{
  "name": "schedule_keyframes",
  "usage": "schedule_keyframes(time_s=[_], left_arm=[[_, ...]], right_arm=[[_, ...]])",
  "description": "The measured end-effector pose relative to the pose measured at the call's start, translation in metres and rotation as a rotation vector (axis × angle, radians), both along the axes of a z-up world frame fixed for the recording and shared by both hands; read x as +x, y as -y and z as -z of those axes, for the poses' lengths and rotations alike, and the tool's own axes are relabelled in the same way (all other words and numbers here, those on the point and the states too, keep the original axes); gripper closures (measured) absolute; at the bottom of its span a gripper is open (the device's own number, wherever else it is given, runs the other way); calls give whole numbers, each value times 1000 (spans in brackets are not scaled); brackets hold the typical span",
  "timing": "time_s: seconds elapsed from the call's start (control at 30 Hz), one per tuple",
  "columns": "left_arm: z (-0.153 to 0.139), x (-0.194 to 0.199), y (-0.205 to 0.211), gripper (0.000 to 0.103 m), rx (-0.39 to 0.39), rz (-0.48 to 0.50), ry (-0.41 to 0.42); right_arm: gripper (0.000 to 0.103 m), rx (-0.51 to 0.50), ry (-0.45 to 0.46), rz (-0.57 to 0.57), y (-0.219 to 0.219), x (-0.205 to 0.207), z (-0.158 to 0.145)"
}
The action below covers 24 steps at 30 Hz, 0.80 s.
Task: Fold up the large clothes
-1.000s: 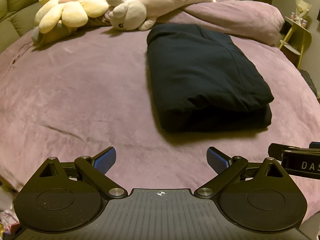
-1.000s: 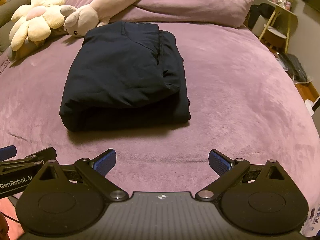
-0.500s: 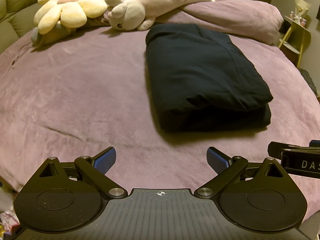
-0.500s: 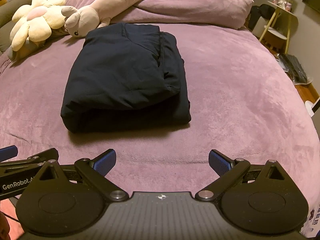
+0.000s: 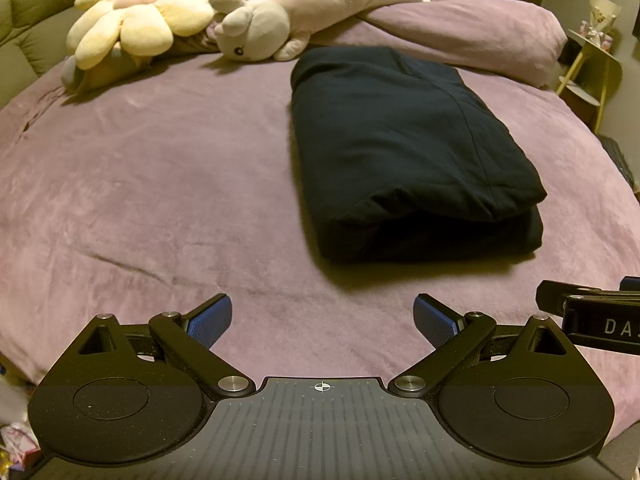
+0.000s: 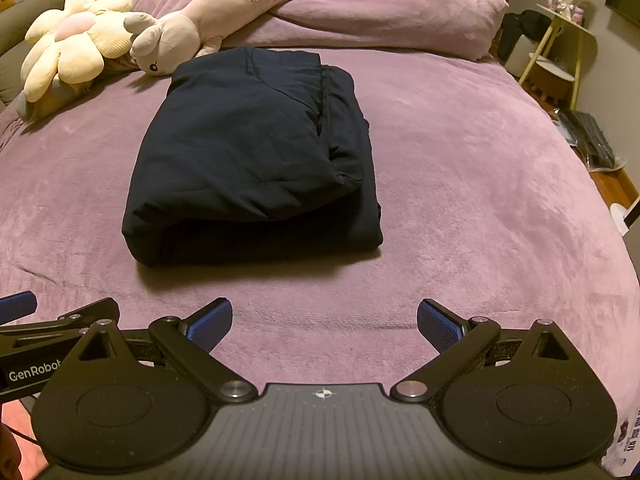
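Observation:
A dark navy garment (image 5: 408, 152) lies folded into a thick rectangle on the purple bed (image 5: 160, 184). It also shows in the right wrist view (image 6: 256, 152), left of centre. My left gripper (image 5: 322, 322) is open and empty, held above the bed's near edge, to the left of and short of the garment. My right gripper (image 6: 324, 325) is open and empty, near the bed's front edge, short of the garment. Each gripper's side shows in the other's view: the right gripper (image 5: 592, 320) and the left gripper (image 6: 48, 340).
A yellow flower plush (image 5: 136, 20) and a long pink animal plush (image 5: 304, 12) lie at the head of the bed. A rolled purple duvet (image 6: 384, 12) lies behind the garment. A yellow side table (image 6: 560, 48) stands right of the bed.
Both grippers have shifted slightly, so the garment sits a little further off in the views. The garment has not moved. Both grippers stay open.

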State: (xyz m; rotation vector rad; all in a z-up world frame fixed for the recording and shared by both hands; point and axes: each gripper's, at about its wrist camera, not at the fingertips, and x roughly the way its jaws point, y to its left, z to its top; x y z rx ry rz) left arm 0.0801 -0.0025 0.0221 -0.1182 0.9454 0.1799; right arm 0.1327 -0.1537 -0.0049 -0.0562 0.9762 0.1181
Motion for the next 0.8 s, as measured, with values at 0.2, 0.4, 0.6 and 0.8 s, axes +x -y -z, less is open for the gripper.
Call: schedule_keyframes(time_s=[0.2, 0.4, 0.6, 0.8], left_arm=[[1, 0, 0, 3, -4, 3, -2], [2, 1, 0, 3, -3, 10, -5], [4, 1, 1, 3, -4, 11, -11], [5, 2, 1, 3, -7, 13, -16]], right_arm=[[4, 3, 0, 1, -1, 0, 0], [4, 3, 3, 4, -1, -1, 0], [4, 2, 3, 6, -1, -1, 1], [4, 2, 4, 7, -1, -1, 1]])
